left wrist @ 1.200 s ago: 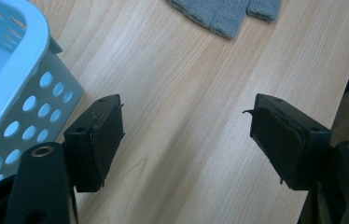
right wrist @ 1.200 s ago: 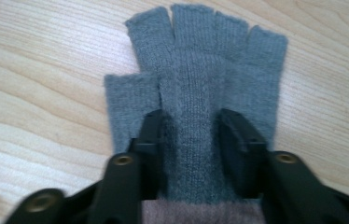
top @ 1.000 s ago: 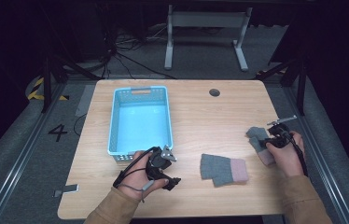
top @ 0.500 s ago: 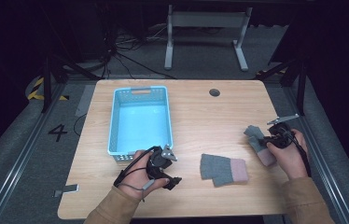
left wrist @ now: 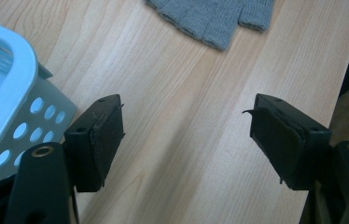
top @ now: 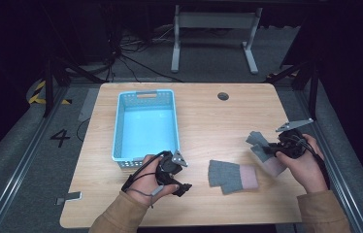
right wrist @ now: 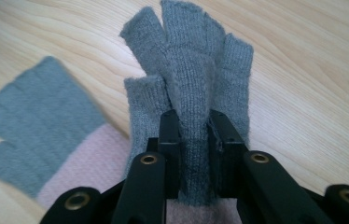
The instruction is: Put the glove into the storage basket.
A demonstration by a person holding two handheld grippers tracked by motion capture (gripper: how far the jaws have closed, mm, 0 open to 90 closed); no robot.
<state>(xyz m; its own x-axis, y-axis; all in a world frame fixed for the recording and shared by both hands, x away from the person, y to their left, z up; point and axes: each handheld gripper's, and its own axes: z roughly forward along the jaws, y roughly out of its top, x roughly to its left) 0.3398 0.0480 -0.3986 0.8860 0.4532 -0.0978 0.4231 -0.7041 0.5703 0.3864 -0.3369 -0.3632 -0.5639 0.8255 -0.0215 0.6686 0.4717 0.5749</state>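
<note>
A: What is being changed?
B: One grey glove (right wrist: 189, 88) is being pinched by the right gripper (right wrist: 195, 140) and lifted off the table (top: 208, 116), toward the basket (top: 121, 126); second glove (top: 230, 175) lying flat; left gripper (left wrist: 186, 135) gaping empty.

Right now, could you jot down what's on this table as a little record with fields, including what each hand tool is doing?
Surface: wooden table
Container: light blue basket, perforated walls, nothing visible inside
Held item: grey fingerless glove with a pink cuff, pinched by the right gripper
Other item: second glove, same colours, lying flat near the table's front edge
Left gripper: jaws wide apart over bare wood beside the basket, nothing between them
Right gripper jaws: closed on a fold of the glove
</note>
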